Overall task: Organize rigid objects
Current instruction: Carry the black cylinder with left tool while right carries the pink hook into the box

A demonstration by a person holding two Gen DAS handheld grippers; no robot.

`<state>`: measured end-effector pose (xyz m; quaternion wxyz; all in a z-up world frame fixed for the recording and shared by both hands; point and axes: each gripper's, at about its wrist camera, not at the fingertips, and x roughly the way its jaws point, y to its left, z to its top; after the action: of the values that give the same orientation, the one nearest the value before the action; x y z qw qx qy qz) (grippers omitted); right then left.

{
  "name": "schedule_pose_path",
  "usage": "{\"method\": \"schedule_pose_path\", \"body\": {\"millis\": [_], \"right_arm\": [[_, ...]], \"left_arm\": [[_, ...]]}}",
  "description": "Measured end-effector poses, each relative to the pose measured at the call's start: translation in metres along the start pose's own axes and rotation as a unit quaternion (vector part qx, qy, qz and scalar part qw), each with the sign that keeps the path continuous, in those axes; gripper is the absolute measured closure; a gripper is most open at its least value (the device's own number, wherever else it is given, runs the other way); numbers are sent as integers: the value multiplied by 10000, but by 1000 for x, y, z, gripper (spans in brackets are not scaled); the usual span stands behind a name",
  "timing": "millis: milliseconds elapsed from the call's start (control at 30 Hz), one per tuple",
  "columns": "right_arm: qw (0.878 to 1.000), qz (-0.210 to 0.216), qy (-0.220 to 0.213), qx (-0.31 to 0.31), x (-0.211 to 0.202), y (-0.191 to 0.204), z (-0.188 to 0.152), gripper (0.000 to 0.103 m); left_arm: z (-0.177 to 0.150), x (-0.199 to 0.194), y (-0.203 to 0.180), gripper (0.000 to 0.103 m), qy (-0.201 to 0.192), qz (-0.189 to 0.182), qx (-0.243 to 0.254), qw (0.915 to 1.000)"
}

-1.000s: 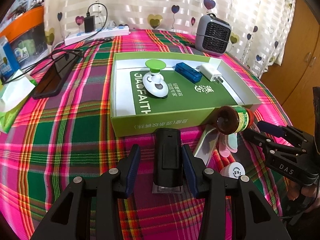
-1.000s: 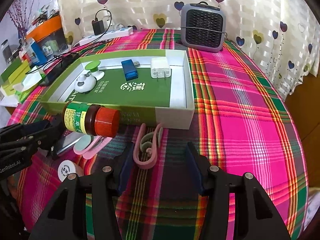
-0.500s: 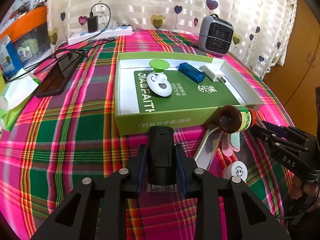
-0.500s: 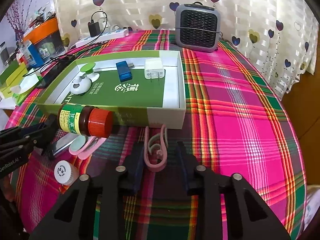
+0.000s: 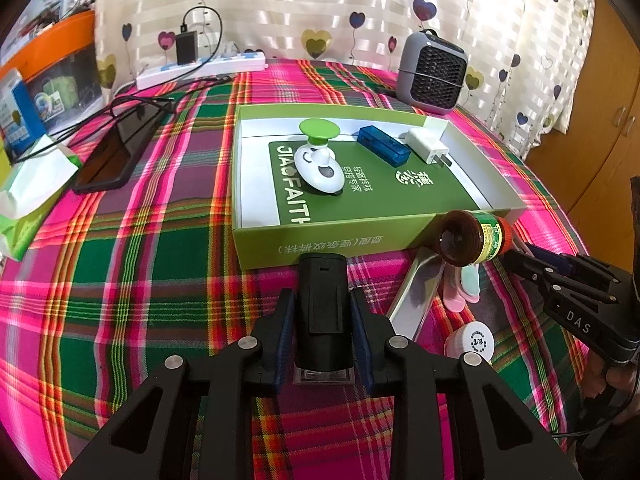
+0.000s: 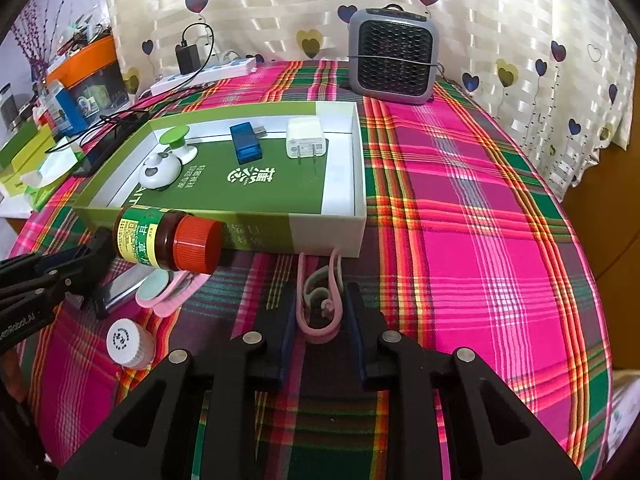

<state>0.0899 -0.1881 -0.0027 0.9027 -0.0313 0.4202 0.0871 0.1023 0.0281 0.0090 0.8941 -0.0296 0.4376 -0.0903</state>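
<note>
My left gripper (image 5: 322, 320) is shut on a black block-shaped device (image 5: 322, 300) just in front of the green box tray (image 5: 340, 240). My right gripper (image 6: 320, 312) is shut on a pink clip (image 6: 320, 304) in front of the tray's white corner (image 6: 332, 236). The tray holds a white and green toy (image 5: 318, 160), a blue USB device (image 5: 383, 145) and a white charger (image 5: 425, 145). A brown bottle with a red cap (image 6: 168, 238) lies against the tray's front wall.
A white round cap (image 6: 126, 338), a pink and mint tool (image 6: 168, 288) and a metal bar (image 5: 416, 296) lie near the bottle. A grey heater (image 6: 394, 56), power strip (image 5: 200, 68), phone (image 5: 116, 152) and tissue pack (image 5: 28, 196) sit around the plaid cloth.
Both grippers were open a second ago. The left closed on the black device and the right closed on the pink clip. Both views shifted slightly.
</note>
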Motion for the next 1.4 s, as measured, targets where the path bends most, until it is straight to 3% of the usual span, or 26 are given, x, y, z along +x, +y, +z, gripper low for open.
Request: {"method": "schedule_pose_path", "body": {"millis": [700, 1133, 1400], "right_arm": [[9990, 322, -319, -23, -19, 0, 4, 79], [9963, 582, -565, -276, -32, 4, 34, 79], [9925, 992, -548, -455, -25, 10, 52, 79]], "left_arm": [[1, -22, -3, 77, -244, -56, 45, 9997], [17, -34, -3, 77, -454, -144, 48, 9989], [31, -26, 2, 77, -420, -192, -9, 9989]]}}
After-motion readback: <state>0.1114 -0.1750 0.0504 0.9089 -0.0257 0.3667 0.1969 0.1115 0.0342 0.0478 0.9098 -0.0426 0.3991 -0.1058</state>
